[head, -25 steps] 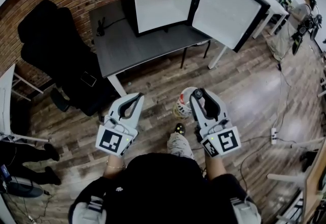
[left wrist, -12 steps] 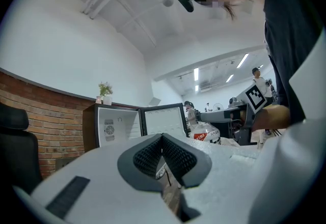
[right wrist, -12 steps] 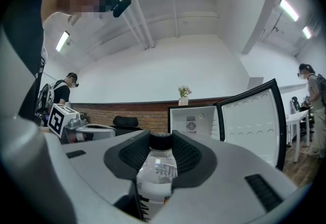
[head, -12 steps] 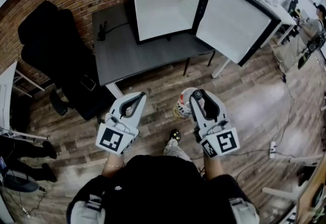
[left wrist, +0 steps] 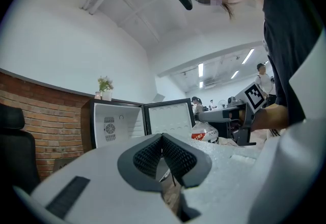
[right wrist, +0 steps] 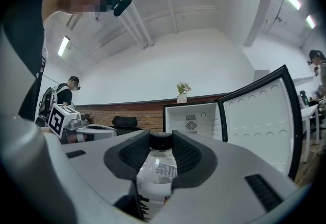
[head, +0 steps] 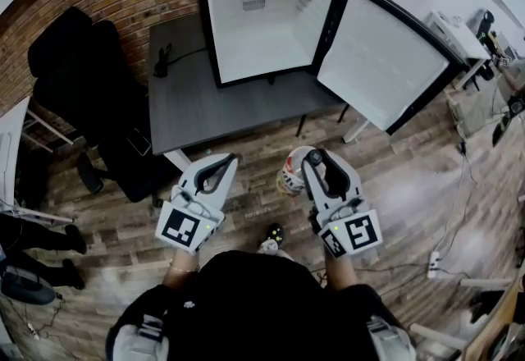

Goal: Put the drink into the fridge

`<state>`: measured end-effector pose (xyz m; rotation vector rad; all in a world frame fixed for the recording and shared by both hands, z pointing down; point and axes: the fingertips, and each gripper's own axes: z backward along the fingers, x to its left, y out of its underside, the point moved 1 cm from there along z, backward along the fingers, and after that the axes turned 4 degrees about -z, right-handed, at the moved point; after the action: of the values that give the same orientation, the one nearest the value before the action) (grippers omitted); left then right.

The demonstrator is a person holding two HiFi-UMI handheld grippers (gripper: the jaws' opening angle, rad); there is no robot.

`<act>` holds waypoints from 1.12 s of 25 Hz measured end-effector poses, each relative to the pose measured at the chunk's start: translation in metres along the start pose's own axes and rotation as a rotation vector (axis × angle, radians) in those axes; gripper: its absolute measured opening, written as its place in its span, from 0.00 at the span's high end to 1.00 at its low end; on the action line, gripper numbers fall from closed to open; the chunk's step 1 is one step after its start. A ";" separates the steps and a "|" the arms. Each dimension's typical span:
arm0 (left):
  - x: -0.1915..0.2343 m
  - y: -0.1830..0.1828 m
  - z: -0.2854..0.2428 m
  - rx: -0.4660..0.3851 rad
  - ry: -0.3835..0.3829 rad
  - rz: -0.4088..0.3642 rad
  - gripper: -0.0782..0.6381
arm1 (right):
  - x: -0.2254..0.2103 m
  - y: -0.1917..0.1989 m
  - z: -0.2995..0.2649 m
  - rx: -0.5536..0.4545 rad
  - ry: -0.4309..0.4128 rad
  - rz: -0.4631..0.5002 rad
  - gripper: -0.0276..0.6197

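One bottle of drink hangs roughly upright, cap uppermost, clamped in the jaws of the right gripper, and we judge the open fridge on the table lies straight ahead, while the left gripper carries nothing, jaws together.

Head view steeply down, 2 low level views, fridge shared
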<state>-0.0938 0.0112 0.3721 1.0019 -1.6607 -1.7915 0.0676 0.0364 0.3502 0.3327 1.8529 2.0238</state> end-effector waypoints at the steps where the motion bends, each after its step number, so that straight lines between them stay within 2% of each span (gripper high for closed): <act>1: 0.001 0.000 -0.006 0.004 -0.005 0.005 0.90 | -0.006 0.001 -0.003 0.003 -0.005 -0.003 0.75; 16: 0.008 0.000 -0.092 0.030 -0.039 -0.001 0.90 | -0.089 0.000 -0.038 0.008 -0.054 -0.017 0.75; 28: 0.018 0.010 -0.131 0.052 -0.067 0.002 0.90 | -0.125 0.011 -0.062 0.010 -0.081 -0.022 0.75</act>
<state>-0.0029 -0.0858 0.3801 0.9716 -1.7564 -1.8071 0.1534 -0.0735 0.3642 0.3899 1.8111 1.9576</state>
